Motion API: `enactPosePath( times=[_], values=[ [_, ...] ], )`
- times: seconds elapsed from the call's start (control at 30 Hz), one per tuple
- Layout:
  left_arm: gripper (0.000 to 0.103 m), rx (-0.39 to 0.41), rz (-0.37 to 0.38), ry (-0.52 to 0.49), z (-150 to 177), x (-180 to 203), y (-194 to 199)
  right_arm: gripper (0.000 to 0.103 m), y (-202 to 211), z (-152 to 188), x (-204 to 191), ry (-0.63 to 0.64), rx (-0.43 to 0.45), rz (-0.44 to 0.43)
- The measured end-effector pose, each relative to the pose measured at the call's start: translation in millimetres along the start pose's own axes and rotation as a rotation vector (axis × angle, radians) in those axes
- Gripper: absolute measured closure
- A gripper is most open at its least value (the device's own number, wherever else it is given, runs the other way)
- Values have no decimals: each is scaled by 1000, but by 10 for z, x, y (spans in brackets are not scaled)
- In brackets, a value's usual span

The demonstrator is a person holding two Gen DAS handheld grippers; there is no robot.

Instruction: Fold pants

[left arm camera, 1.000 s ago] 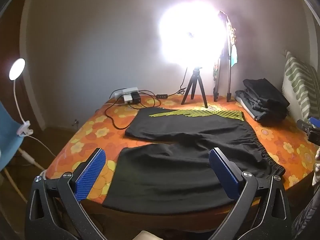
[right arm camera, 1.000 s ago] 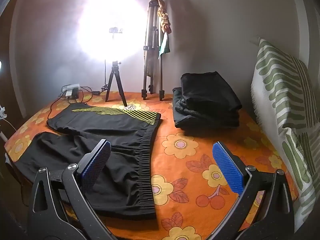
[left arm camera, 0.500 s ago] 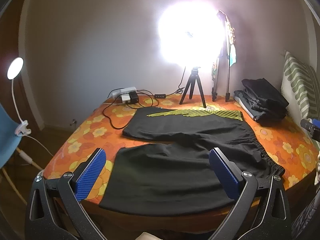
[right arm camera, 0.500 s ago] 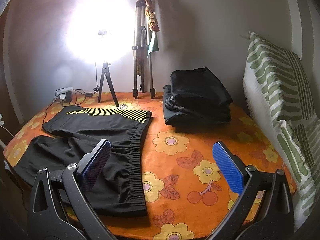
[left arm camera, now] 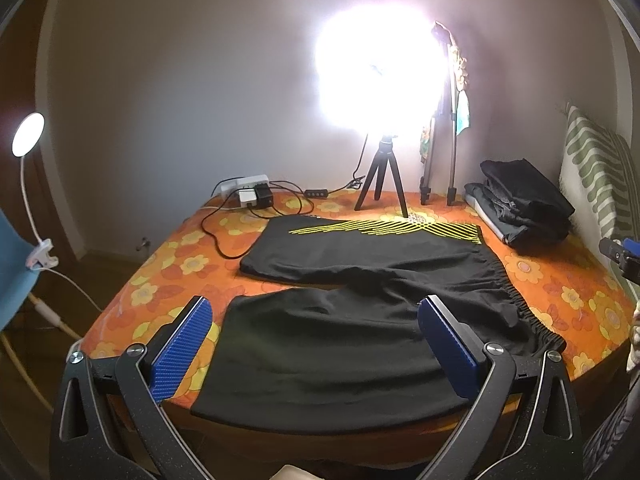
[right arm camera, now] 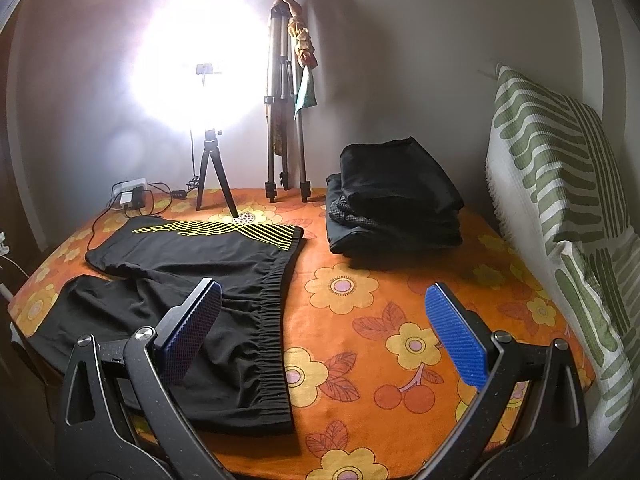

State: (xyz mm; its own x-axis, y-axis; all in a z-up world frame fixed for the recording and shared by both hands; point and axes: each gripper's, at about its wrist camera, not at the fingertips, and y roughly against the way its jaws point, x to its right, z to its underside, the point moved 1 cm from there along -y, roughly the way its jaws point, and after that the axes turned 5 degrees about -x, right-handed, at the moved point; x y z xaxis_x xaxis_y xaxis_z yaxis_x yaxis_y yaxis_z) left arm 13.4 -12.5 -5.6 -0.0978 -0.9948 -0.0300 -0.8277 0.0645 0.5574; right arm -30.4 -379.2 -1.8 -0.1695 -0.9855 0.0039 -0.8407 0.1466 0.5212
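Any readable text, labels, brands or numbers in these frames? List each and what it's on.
None readable.
Shorts: yellow stripes only, no lettering visible.
Power strip: any marking too small to read.
Folded clothes: no label visible.
Bedspread and pillow: printed patterns, no words.
Light: washed out by glare.

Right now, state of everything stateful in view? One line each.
left gripper: open, empty
right gripper: open, empty
black shorts: spread flat, unfolded
stack of dark clothes: folded
ring light: on
clip lamp: on
tall tripod: legs closed, against wall
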Motion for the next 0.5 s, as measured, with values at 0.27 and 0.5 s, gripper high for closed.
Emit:
enactPosePath(
  times=[0.27, 0.5],
  values=[
    [1, -3, -3, -2, -1, -8, -19, 0, 5, 8, -4, 1, 1, 0],
    [1, -2, -3, -3, -7, -17, -23, 0, 5, 11, -9, 0, 1, -2]
  ],
)
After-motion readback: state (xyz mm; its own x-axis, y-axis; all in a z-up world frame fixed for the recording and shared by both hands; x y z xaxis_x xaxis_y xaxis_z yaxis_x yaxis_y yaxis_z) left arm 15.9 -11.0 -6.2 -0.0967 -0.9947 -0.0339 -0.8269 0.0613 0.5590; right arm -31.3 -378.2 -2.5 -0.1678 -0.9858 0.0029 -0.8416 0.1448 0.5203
